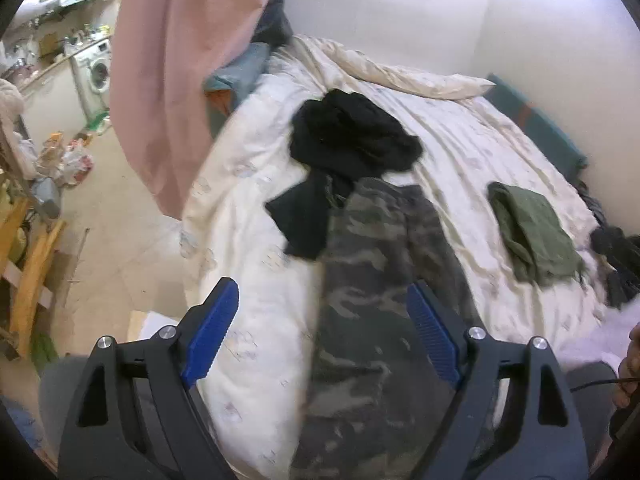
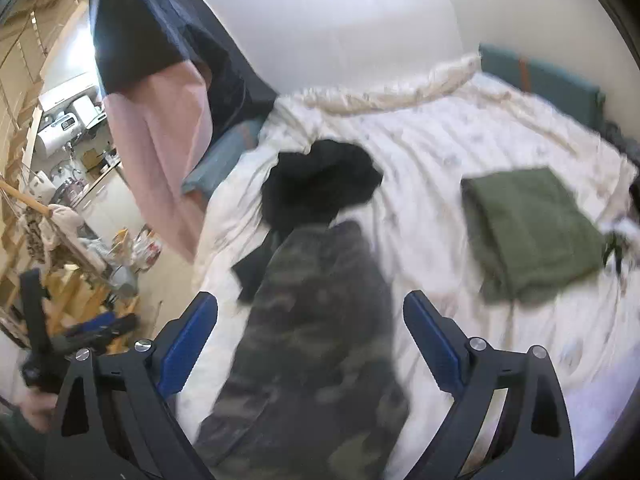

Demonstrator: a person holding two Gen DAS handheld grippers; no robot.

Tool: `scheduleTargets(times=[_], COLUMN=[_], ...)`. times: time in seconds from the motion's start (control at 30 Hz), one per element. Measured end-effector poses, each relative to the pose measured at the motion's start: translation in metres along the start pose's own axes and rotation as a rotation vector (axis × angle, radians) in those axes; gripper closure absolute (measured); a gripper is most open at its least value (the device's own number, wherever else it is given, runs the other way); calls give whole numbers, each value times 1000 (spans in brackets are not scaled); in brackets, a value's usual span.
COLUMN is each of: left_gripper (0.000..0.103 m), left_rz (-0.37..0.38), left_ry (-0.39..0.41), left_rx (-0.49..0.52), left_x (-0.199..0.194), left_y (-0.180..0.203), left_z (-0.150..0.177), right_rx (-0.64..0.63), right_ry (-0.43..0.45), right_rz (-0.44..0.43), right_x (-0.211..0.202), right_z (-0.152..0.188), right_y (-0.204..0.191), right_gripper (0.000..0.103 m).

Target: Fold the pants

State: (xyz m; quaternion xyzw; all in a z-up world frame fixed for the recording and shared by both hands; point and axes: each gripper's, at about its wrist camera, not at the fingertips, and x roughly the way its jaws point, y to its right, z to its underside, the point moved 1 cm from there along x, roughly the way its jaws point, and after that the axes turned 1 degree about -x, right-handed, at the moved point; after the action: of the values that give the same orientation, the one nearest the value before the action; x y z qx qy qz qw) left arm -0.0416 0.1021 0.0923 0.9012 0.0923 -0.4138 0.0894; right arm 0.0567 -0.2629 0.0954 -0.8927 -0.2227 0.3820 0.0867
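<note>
While both hover above the bed, the left gripper (image 1: 322, 308) and the right gripper (image 2: 310, 320) stand with blue-padded jaws spread wide, holding nothing. Below them the camouflage-patterned cloth pants (image 1: 372, 300) lie stretched on the white patterned bedsheet (image 1: 256, 280), touching a crumpled black garment (image 1: 344, 132). A folded olive-green garment (image 2: 536, 228) lies apart, to the right.
</note>
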Motion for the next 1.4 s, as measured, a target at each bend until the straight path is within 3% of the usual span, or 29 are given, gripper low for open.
scheduleTargets(times=[0.17, 0.27, 0.37, 0.47, 0.6, 0.67, 0.77, 0.87, 0.9, 1.0, 1.17, 1.23, 1.3, 1.37, 1.4], left_gripper=[17, 16, 16, 17, 18, 23, 23, 24, 27, 52, 52, 46, 30, 30, 36], left_rz=[18, 69, 70, 159, 219, 235, 247, 265, 301, 399, 450, 385, 339, 369, 393], left_ry=[-92, -178, -288, -415, -386, -360, -320, -354, -363, -383, -378, -405, -502, -539, -524], left_rx=[-12, -8, 14, -29, -29, 24, 100, 160, 154, 126, 188, 198, 73, -13, -1], left_x=[46, 97, 157, 222, 266, 284, 304, 329, 336, 337, 324, 333, 355, 362, 360], left_y=[-9, -12, -11, -5, 4, 11, 18, 21, 20, 23, 36, 36, 23, 17, 23], left_z=[-22, -30, -22, -13, -22, -31, -48, -52, -51, -50, -49, -47, -43, -42, -44], right_rx=[54, 45, 65, 75, 185, 230, 237, 258, 275, 301, 285, 272, 259, 246, 244], right_ry=[-69, -172, -278, -308, -324, -381, -367, -358, -365, -378, -380, -379, -385, -393, -399], right_rz=[-42, -75, -126, -108, -124, -124, -118, -105, -104, -109, -135, -144, -150, -147, -143], right_x=[35, 73, 119, 161, 201, 213, 216, 219, 220, 221, 221, 221, 221, 222, 224], right_z=[-14, -22, -21, -24, -11, -5, -10, -14, -13, -11, -15, -16, -15, -13, -12], right_y=[35, 54, 68, 76, 98, 107, 115, 123, 126, 129, 121, 116, 113, 110, 110], right_gripper=[3, 3, 3, 3, 3, 3, 3, 3, 3, 3, 3, 3, 3, 3, 3])
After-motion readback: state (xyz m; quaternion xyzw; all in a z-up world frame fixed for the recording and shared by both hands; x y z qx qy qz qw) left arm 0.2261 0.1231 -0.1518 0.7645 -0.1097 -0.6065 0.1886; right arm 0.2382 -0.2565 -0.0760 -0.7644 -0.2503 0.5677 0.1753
